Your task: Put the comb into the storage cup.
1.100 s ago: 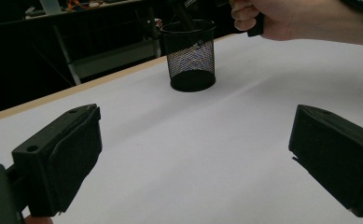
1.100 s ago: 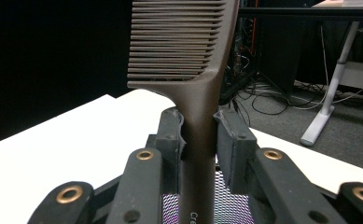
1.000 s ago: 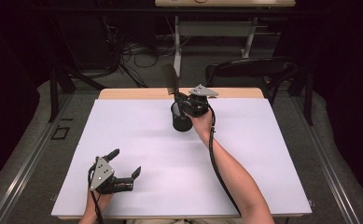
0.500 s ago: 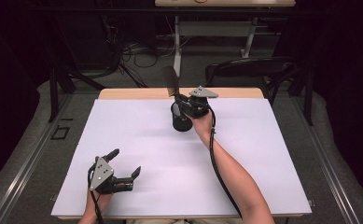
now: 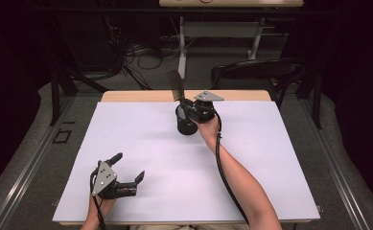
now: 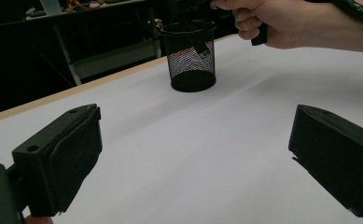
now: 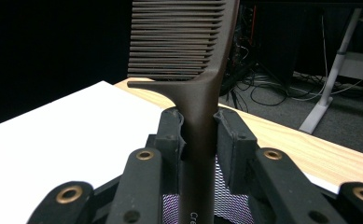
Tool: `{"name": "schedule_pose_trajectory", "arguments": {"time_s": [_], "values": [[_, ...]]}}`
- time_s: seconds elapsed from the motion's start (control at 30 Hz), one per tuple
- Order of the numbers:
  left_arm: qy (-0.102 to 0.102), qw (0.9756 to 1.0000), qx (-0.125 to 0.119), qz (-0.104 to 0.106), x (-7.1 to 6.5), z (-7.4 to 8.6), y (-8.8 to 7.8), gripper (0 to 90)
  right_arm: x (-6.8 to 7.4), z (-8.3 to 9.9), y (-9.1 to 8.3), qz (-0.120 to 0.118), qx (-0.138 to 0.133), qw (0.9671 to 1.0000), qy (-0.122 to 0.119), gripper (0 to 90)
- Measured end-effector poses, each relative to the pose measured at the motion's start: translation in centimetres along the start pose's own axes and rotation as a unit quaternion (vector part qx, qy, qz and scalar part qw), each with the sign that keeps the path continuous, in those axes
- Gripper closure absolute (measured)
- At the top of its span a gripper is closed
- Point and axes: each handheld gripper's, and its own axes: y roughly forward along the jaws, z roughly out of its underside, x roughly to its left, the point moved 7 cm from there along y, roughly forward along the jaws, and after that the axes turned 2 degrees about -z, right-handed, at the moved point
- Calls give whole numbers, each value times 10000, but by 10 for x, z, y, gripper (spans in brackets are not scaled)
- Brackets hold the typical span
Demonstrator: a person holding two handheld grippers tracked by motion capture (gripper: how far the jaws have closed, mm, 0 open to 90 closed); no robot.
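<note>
A dark brown comb (image 5: 176, 85) stands upright with its teeth at the top, and my right gripper (image 5: 184, 103) is shut on its handle. In the right gripper view the pads (image 7: 229, 140) press the comb (image 7: 184, 42) from both sides, directly over a black mesh cup (image 7: 230, 201). The cup (image 5: 186, 123) stands at the far middle of the table, and the comb's handle reaches down into its mouth. The left gripper view shows this cup (image 6: 191, 60) beyond my left gripper (image 6: 193, 154). That left gripper (image 5: 129, 166) rests near the front left edge, open, with nothing between its jaws.
A white sheet (image 5: 270, 163) covers the table, with a strip of bare wood (image 5: 136, 96) along the far edge. A dark chair (image 5: 256, 72) stands behind the table, beside desk legs and loose cables (image 5: 141, 52) on the floor.
</note>
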Motion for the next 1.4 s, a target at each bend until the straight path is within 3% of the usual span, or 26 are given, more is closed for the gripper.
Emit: {"name": "schedule_pose_trajectory", "arguments": {"time_s": [0.87, 0.97, 1.1, 1.4], "values": [[2, 10000, 3, -2, 0, 0, 0, 27, -2, 14, 0, 65, 278, 9996, -87, 717], [1, 10000, 1, -1, 0, 0, 0, 27, -2, 15, -1, 79, 352, 9993, -106, 656], [-13, 10000, -3, -10, 0, 0, 0, 28, -1, 16, -3, 70, 440, 9990, -74, 501], [3, 10000, 1, 0, 0, 0, 0, 28, -1, 15, -12, 60, 685, 9976, -70, 389]]}}
